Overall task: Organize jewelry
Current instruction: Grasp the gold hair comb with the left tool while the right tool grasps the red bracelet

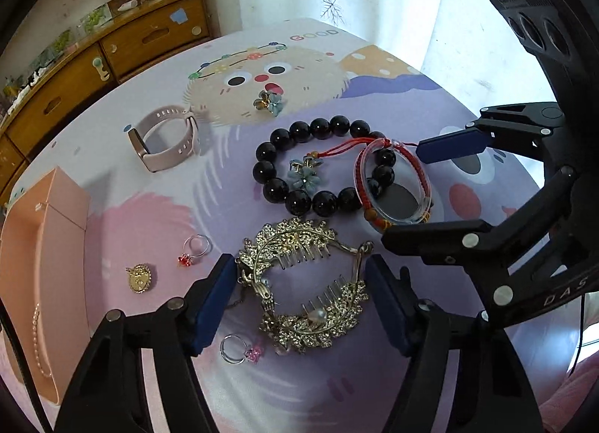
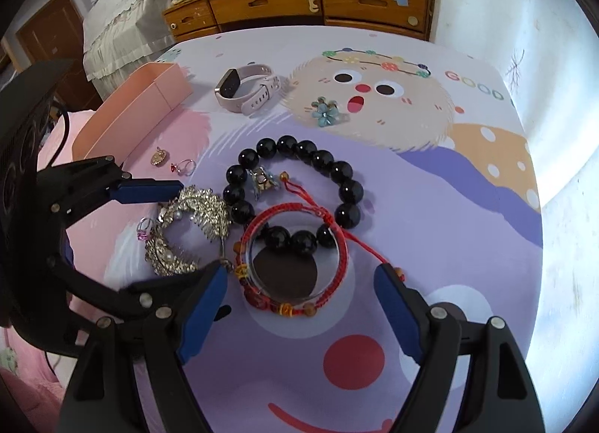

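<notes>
At the table's [image 1: 374,43] left edge lies the open pink box [image 1: 45,246], a pearl strand [image 1: 37,335] already inside; its near end is cut off. Next come a gold pendant [image 1: 140,278], two rings [image 1: 194,247], and further back a watch [image 1: 164,143]. The left gripper [image 1: 295,300] hangs spread wide about the rhinestone comb [image 1: 307,283], pads on either side and not yet touching. This looks like the start of a pick: closing on the comb, then carrying it left to the box. The comb's thin teeth may slip. Mid-table, a black bead bracelet [image 1: 318,167] rings a flower clip [image 1: 305,174]; a second clip [image 1: 269,101] sits beyond. The red cord bracelet [image 2: 295,257] overlaps a clear bangle, hard to separate by eye. The right gripper [image 2: 301,309] hovers wide open and empty before it.
</notes>
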### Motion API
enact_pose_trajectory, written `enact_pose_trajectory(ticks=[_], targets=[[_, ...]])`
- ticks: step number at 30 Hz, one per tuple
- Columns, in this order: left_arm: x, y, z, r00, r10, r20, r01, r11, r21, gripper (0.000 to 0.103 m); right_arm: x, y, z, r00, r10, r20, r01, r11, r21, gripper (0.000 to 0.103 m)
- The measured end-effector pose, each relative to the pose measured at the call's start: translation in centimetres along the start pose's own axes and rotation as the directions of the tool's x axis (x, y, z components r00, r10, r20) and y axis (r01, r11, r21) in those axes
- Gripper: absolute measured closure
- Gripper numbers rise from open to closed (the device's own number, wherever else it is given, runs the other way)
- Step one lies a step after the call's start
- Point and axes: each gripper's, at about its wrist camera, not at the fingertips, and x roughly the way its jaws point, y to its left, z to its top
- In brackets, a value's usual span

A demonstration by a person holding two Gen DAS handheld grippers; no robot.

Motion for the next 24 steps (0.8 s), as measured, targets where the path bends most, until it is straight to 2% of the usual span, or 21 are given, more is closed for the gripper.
enact_pose_trajectory(ticks=[8, 9, 10, 11, 17, 24], targets=[[0.2, -0.1, 0.4, 0.999, 0.002, -0.048, -0.003, 1.000, -0.020, 0.035, 0.5, 0.5, 0.5, 1.000, -0.027, 0.015, 0.027, 1.000, 0.010, 0.023], [0.2, -0.2, 0.5, 0.999, -0.005, -0.054, 0.004, 1.000, -0.022, 0.035, 0.5, 0.6, 0.5, 0.999, -0.031, 0.016, 0.031, 0.999, 0.008, 0.025], [0.1, -0.3, 0.5, 0.998, -0.011, -0.056, 0.010, 1.000, -0.021, 0.035, 0.4, 0.7, 0.5, 0.999, -0.040, 0.020, 0.040, 0.999, 0.001, 0.035], [0.1, -0.4, 0.4, 0.998, -0.013, -0.057, 0.012, 1.000, -0.019, 0.035, 0.4, 0.8, 0.5, 0.999, -0.046, 0.022, 0.047, 0.999, -0.003, 0.041], [-0.7, -0.7, 0.1, 0.998, -0.015, -0.059, 0.013, 0.999, -0.032, 0.035, 0.0, 0.5, 0.2, 1.000, -0.013, -0.001, 0.013, 1.000, 0.014, 0.041], [-4.3, -0.1, 0.2, 1.000, -0.015, -0.011, 0.014, 0.997, -0.079, 0.035, -2.3, -0.5, 0.1, 1.000, -0.030, 0.009, 0.029, 0.996, 0.086, 0.041]])
